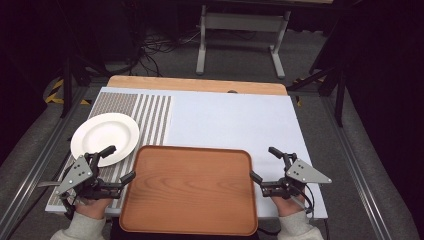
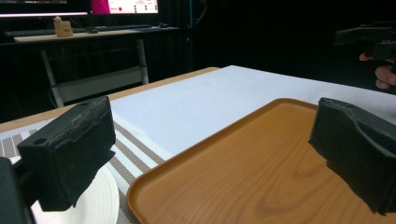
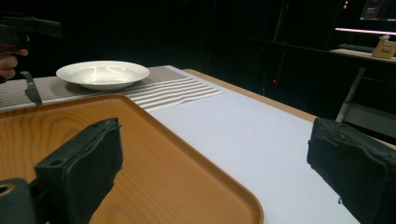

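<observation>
The wooden tray [image 1: 190,187] lay in the lower centre of the high view, its long axis running left to right across the frame, one short edge toward each hand. The left gripper [image 1: 117,165] stood at the tray's left edge, jaws spread wide and holding nothing, one jaw beside the tray's rim and the other over the white plate [image 1: 105,137], which rested on the striped mat [image 1: 150,117] at middle left. The right gripper [image 1: 265,165] stood at the tray's right edge, jaws likewise wide and empty. Each gripper sat about equally near its own edge. In the left gripper view the tray [image 2: 261,177] lay between the jaws, untouched; a two-handed lift appeared likely.
</observation>
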